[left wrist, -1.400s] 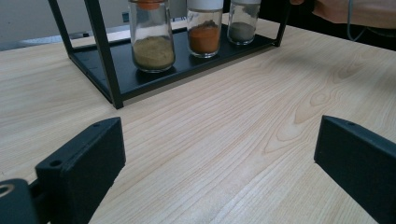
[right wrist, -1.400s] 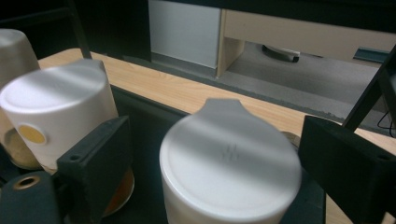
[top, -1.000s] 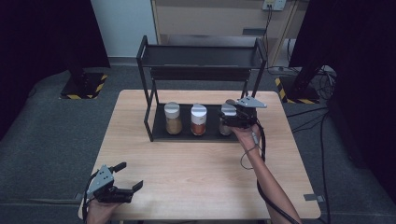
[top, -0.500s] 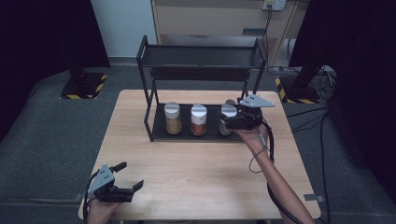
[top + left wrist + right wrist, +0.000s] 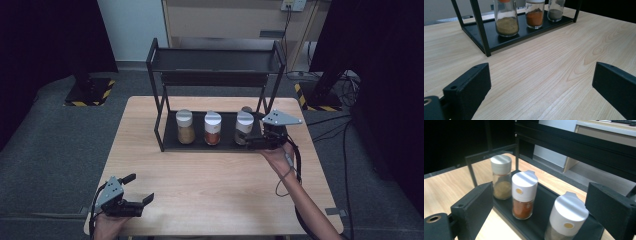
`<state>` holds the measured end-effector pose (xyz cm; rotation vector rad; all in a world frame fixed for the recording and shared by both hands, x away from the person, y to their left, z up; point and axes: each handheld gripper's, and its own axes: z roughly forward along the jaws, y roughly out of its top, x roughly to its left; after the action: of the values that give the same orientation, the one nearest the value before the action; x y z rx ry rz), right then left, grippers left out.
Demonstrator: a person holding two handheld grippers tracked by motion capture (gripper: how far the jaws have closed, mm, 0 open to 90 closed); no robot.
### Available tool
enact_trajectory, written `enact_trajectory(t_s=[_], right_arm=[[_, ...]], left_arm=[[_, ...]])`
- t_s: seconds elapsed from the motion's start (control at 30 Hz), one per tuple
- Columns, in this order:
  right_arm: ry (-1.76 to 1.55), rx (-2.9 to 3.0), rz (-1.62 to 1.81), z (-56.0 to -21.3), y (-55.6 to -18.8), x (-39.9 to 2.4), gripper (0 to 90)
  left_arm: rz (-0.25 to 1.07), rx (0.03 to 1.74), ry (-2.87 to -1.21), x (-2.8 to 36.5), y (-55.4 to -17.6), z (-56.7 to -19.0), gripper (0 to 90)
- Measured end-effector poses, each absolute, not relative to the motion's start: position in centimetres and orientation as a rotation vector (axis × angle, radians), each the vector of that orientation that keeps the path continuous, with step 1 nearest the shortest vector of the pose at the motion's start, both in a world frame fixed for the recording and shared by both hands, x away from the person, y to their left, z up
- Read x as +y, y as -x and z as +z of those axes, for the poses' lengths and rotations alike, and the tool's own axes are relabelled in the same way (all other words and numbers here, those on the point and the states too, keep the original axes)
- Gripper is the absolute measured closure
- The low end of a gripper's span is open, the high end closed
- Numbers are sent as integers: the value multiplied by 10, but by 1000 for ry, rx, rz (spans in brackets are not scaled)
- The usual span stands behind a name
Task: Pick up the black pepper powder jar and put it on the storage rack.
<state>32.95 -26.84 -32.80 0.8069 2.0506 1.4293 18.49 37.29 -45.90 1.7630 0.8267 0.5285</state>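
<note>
Right hand-held gripper (image 5: 254,142), jaws apart, faces grey-filled white-capped glass jar (image 5: 243,127) on black metal rack (image 5: 215,60); pale wooden worktop (image 5: 210,185), grey carpet (image 5: 45,145).

Your right gripper (image 5: 256,141) has drawn back from the rightmost spice jar (image 5: 243,127) on the black rack (image 5: 170,145), moving toward the table's right edge and lifting slightly, so that its grey plate now sits clear of the rack's right post rather than over the jar. The jaws stand wide with nothing pressed between them; in the right gripper view the jar's white lid rises between them, untouched.
</note>
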Motion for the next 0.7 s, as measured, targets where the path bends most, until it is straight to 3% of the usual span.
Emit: enact_trajectory(t_s=[0.7], right_arm=[[-808,2074,1464,-340,-300,-290,82]], left_arm=[[527,809,-1762,374,-184,-460,10]])
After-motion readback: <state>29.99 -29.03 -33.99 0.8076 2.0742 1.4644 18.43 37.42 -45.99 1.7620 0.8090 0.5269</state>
